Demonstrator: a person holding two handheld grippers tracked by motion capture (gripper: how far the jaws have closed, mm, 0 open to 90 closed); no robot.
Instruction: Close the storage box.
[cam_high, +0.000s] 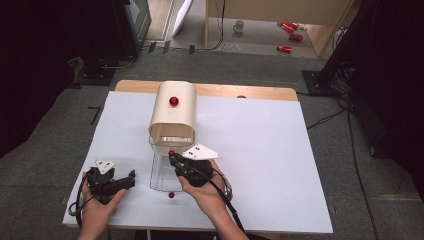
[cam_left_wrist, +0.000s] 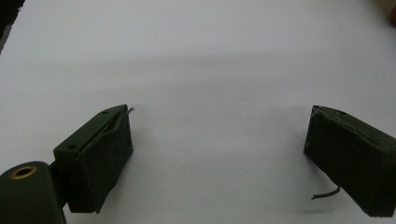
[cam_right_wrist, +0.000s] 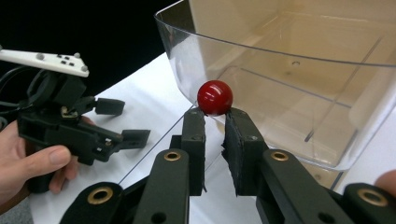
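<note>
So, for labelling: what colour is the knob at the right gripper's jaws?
Glossy red knob, best in the right gripper view.

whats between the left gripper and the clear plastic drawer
High view: only bare white table cover lies between the left gripper and the clear plastic drawer; nothing sits in that stretch.

Each black hand-held gripper (cam_high: 172, 159) carries brass-ringed pivots, a white marker plate and a trailing cable.

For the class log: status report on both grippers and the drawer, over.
Right gripper shut on red knob of clear drawer. Left gripper open, idle on white sheet. Nothing blocking.
</note>
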